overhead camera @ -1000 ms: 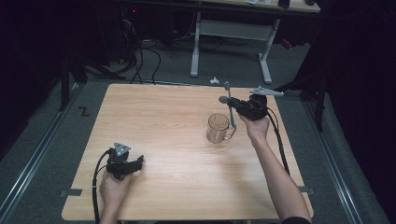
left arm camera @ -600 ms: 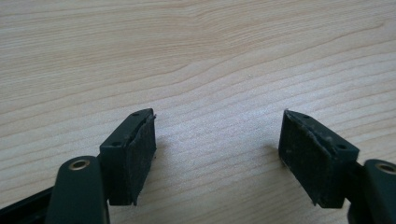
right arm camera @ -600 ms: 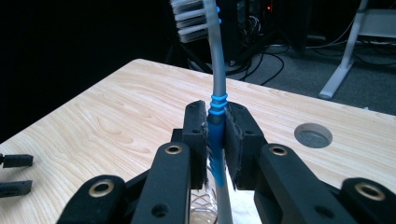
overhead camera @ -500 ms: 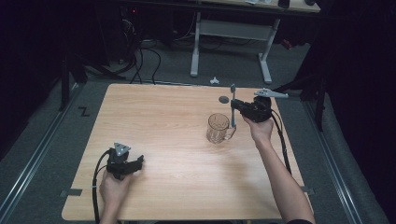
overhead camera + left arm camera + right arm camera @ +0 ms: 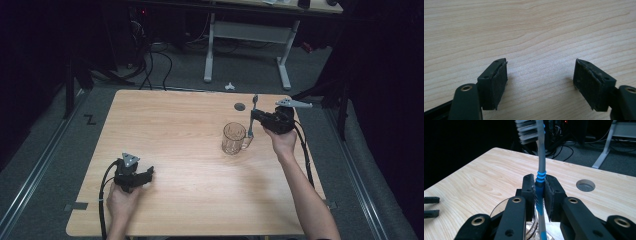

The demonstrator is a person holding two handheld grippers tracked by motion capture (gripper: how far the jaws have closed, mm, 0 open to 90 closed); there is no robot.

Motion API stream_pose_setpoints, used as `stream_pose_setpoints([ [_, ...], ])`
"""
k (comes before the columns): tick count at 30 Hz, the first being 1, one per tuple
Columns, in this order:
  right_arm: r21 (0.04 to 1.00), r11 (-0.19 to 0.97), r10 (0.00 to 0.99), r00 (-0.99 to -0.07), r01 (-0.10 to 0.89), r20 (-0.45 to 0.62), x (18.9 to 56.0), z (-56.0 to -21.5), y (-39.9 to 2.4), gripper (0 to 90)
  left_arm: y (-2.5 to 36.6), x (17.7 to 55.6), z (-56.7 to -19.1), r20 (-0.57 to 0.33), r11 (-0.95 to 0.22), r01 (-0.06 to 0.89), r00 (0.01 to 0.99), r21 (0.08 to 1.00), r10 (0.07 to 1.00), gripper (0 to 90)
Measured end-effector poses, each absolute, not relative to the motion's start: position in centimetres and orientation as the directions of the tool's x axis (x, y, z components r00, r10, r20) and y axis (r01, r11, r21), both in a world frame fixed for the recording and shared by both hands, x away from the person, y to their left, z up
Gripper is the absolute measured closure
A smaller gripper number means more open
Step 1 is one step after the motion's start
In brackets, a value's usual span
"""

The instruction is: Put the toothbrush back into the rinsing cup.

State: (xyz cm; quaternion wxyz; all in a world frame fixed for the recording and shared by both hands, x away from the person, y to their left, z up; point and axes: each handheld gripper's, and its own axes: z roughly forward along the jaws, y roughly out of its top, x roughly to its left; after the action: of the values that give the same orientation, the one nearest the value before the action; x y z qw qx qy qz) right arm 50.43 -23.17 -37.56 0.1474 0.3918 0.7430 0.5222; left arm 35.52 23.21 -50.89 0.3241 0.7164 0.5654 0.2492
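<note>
Wooden table with the right gripper clamping an upright toothbrush above a glass mug, and the left gripper resting wide apart.

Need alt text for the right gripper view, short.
Right gripper clamps a grey-and-blue toothbrush upright, bristles at the top, over a glass mug on a wooden table. A round hole in the table lies to the right.
</note>
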Motion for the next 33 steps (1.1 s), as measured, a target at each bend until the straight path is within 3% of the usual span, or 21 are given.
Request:
stream_pose_setpoints([
  [33,0.878,0.182,0.744,-0.646,0.442,0.171,49.5,-39.3,-23.4,79.1,23.2,35.5,-50.9,-0.009,-0.151,0.649,0.236,0.746,0.972,27.9],
])
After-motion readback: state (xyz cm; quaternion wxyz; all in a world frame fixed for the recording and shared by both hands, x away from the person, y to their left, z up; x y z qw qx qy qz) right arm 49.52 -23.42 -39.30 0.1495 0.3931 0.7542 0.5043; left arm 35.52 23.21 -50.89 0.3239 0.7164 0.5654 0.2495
